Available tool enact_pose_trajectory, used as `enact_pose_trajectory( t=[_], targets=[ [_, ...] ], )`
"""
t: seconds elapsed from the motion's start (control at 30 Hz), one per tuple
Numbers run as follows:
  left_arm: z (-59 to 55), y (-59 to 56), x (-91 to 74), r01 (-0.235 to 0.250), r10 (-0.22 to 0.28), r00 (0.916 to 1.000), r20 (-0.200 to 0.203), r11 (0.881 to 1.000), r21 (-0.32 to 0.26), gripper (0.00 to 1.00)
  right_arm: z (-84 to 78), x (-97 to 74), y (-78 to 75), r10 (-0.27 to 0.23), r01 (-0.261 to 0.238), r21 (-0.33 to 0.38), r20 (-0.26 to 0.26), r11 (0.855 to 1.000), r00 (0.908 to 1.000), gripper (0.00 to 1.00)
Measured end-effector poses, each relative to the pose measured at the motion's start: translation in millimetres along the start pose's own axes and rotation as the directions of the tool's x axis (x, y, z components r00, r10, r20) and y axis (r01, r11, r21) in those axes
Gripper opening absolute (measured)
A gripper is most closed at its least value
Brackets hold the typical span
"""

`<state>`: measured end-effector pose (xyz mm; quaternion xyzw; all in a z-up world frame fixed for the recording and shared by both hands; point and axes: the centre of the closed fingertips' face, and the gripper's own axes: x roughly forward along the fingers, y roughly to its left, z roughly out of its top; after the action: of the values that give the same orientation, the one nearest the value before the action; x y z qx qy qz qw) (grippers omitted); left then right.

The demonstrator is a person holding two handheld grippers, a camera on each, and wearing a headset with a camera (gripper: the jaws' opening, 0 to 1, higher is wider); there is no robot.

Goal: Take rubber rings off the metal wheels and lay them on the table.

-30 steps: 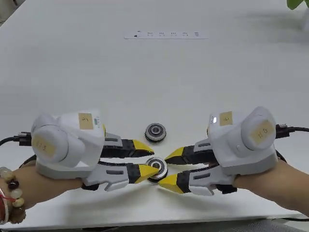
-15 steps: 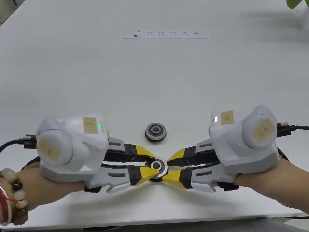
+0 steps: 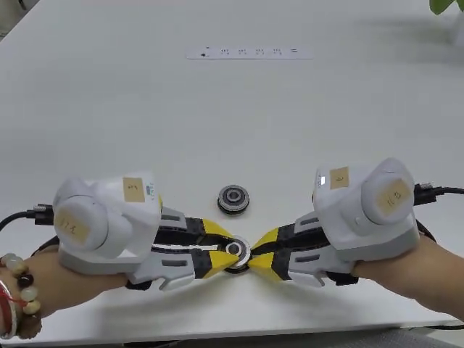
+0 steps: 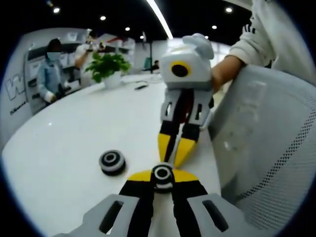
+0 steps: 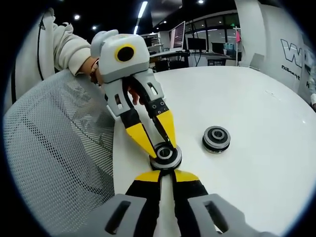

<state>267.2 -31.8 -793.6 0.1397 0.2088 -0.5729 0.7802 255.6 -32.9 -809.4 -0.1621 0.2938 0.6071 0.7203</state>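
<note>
1. Left gripper (image 3: 222,250): clamped across the near wheel (image 3: 235,251), one yellow tip on each side, pinning it low on the table (image 3: 217,130) close to the front edge.
2. Right gripper (image 3: 255,252): jaws drawn in to a narrow gap, with the tips pinched on the same wheel's rim from the opposite side. In the right gripper view the tips sit right at the wheel's near edge.
3. We can't tell whether the right tips have only rubber or the metal too.
4. Near ring (image 5: 177,159): looks seated around its wheel, no visible lift or peel.
5. Far wheel (image 3: 233,198): lies flat just beyond the grippers, untouched, with the far ring (image 3: 221,199) on it.
6. Progress, our read: zero of two rings off and none laid down. We're at the grip-and-peel stage on the first wheel.
7. Left to do: pull the near ring free while the left gripper holds the wheel, lay it on the table, then repeat on the far wheel.
</note>
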Motion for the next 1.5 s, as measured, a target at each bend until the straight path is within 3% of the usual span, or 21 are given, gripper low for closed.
enact_pose_trajectory(
  t=[0.4,0.5,0.67,0.77,0.83,0.93,1.27,1.37,1.5],
  targets=[
    [0.0,-2.0,-2.7,-0.001,0.001,1.0,0.002,1.0,0.004,0.14,-0.5,-1.2,-1.2,-0.007,0.007,0.043,-0.018,0.999,0.9998,0.02],
    [0.2,-2.4,-3.2,-0.002,0.002,1.0,0.001,1.0,0.006,0.14,-1.4,-2.3,-4.2,-0.016,0.019,0.11,-0.021,0.994,0.9996,0.0],
    [0.3,-3.2,-4.0,-0.002,0.002,1.0,0.0,1.0,0.01,0.14,-1.8,-2.2,-4.8,-0.023,0.026,0.125,-0.024,0.992,0.9994,0.0],
    [0.1,-3.3,-4.4,-0.003,0.003,1.0,0.0,1.0,0.011,0.14,-0.7,-3.5,-6.5,-0.023,0.025,0.174,-0.013,0.984,0.9997,0.0],
    [-0.2,-3.1,-4.8,-0.004,0.004,1.0,0.0,1.0,0.01,0.14,-0.6,-4.6,-8.7,-0.031,0.031,0.215,-0.005,0.976,0.9995,0.0],
    [-0.3,-3.2,-5.1,-0.005,0.005,1.0,-0.001,1.0,0.011,0.14,0.0,-6.1,-9.2,-0.019,0.015,0.315,0.009,0.949,0.9998,0.0],
    [-0.2,-4.1,-5.1,-0.003,0.003,1.0,0.0,1.0,0.009,0.14,0.7,-9.6,-11.3,-0.018,0.004,0.406,0.032,0.914,0.9993,0.0],
    [0.1,-4.5,-4.9,-0.002,0.002,1.0,0.001,1.0,0.01,0.14,0.8,-10.4,-11.8,-0.015,-0.003,0.438,0.039,0.899,0.9991,0.0],
    [0.2,-4.7,-4.6,0.0,0.0,1.0,0.001,1.0,0.008,0.14,1.9,-11.7,-12.6,-0.011,-0.021,0.498,0.061,0.867,0.9981,0.0]
  ],
)
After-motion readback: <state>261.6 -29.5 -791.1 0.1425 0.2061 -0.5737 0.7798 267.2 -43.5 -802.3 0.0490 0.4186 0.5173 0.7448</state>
